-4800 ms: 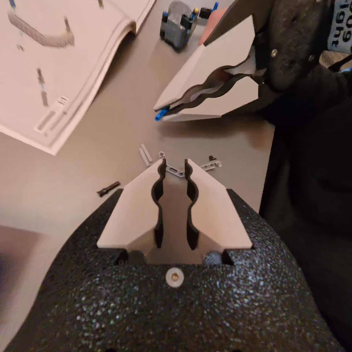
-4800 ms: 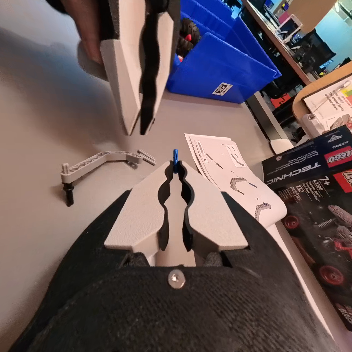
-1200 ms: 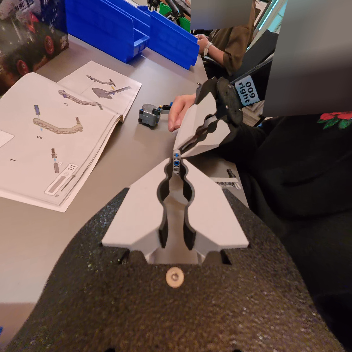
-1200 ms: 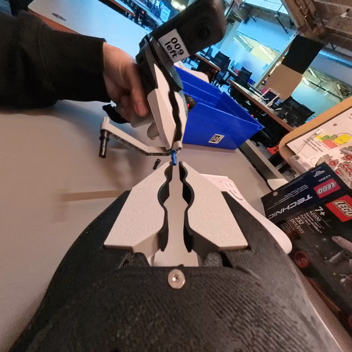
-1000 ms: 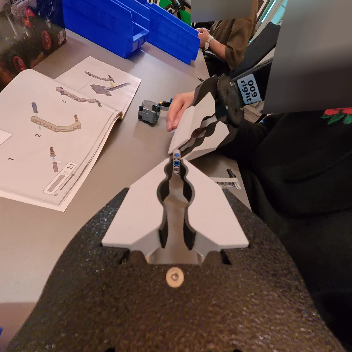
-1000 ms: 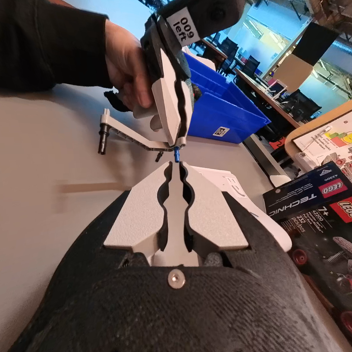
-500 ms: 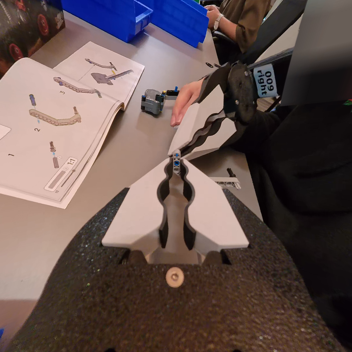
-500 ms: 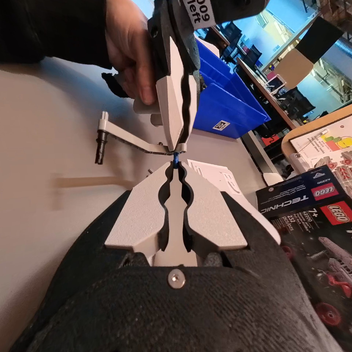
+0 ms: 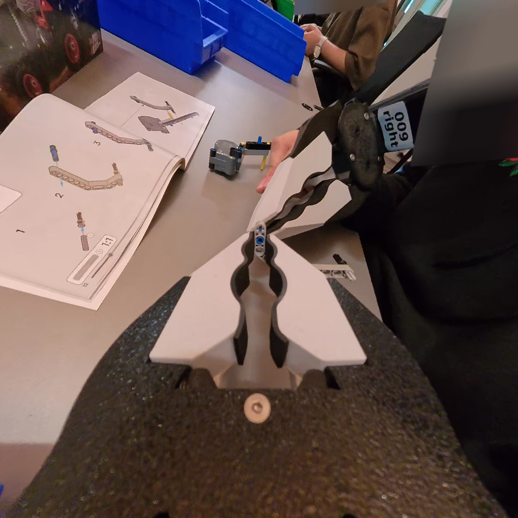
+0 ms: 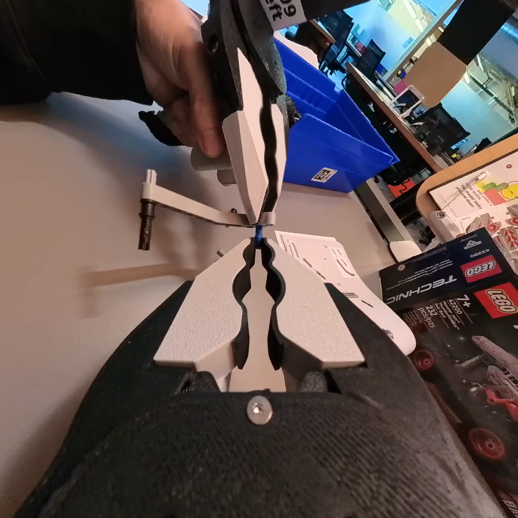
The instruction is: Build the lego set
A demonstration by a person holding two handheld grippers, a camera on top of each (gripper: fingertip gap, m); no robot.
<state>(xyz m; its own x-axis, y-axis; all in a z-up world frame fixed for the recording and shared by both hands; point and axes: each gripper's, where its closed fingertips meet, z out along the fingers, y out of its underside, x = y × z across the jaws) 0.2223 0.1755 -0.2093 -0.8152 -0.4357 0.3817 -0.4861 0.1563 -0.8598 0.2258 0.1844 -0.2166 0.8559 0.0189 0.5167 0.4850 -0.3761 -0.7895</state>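
The grey beam (image 10: 196, 208) is held above the table, pinched at its end by the left gripper (image 9: 259, 246). The right gripper (image 10: 258, 243) is clamped on a blue pin (image 10: 258, 235) seated in that end; the instruction booklet (image 9: 84, 179) lies open nearby

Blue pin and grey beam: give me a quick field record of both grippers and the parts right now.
left gripper: shut on grey beam, gripping its end
right gripper: shut on blue pin
pin state: seated in a hole at the beam's held end, tip showing
beam far end: carries a black pin
table: open instruction booklet, small grey sub-assembly
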